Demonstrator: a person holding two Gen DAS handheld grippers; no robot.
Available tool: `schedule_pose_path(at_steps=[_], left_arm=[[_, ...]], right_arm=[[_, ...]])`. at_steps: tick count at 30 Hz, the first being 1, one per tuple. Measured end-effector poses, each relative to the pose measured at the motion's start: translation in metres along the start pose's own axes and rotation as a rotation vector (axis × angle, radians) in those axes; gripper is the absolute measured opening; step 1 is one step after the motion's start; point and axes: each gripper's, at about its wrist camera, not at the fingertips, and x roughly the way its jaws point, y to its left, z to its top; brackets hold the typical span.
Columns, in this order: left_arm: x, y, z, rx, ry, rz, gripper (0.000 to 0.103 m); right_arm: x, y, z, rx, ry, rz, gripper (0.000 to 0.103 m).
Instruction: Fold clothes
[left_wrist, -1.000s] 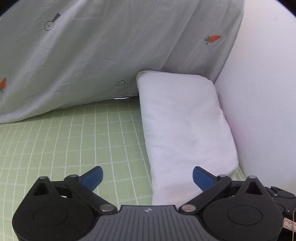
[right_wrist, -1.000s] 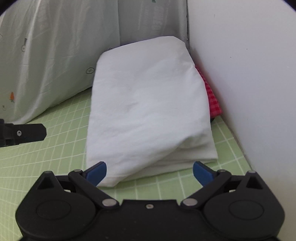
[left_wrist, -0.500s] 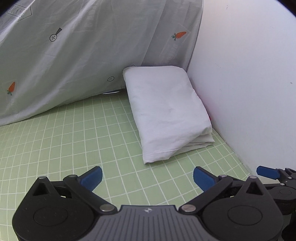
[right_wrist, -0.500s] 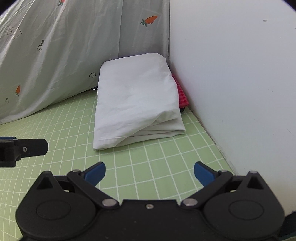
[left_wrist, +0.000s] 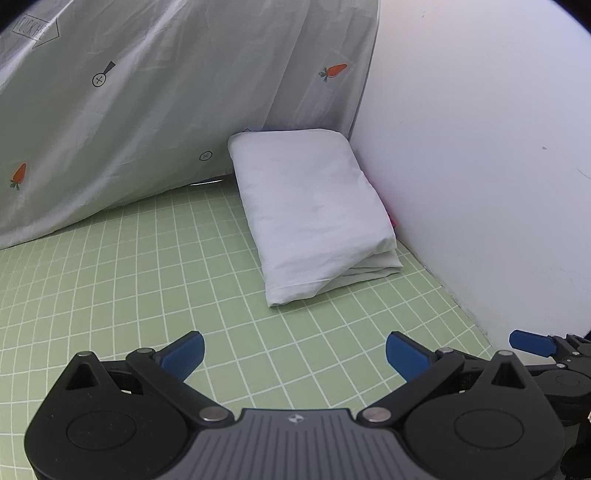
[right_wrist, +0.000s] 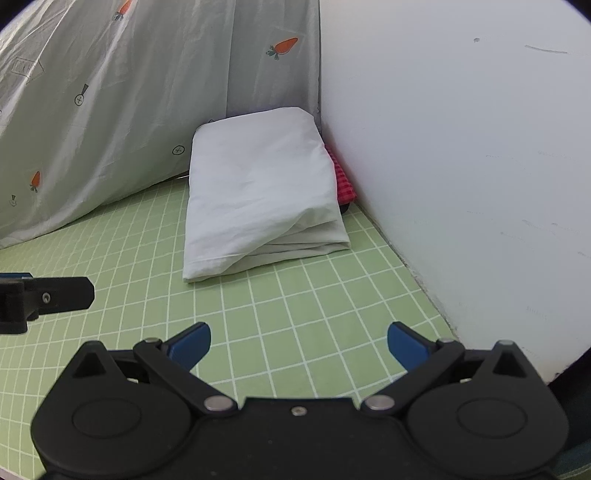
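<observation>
A folded white garment (left_wrist: 310, 206) lies on the green grid mat (left_wrist: 147, 266) in the far right corner, against the wall; it also shows in the right wrist view (right_wrist: 258, 195). It lies on top of a red checked cloth (right_wrist: 341, 182), of which only an edge shows. My left gripper (left_wrist: 294, 354) is open and empty, well back from the garment. My right gripper (right_wrist: 298, 345) is open and empty, also back from it. A fingertip of the right gripper shows at the left view's right edge (left_wrist: 532, 341). Part of the left gripper shows at the right view's left edge (right_wrist: 48, 297).
A grey sheet with carrot prints (left_wrist: 147, 110) hangs down to the mat along the back. A white wall (left_wrist: 480, 147) bounds the mat on the right; it also shows in the right wrist view (right_wrist: 461, 147).
Both grippers have pulled back from the folded white garment, which now looks smaller and farther away. Both stayed open. The garment has not moved.
</observation>
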Motion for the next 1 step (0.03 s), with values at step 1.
schedule_pose_path(at_steps=[1], left_arm=[[-0.0009,-0.0004,-0.0003,0.000,-0.001,0.002,0.103]], right_arm=[[-0.0007,-0.0002,-0.0001,-0.002,-0.002,0.001,0.103]])
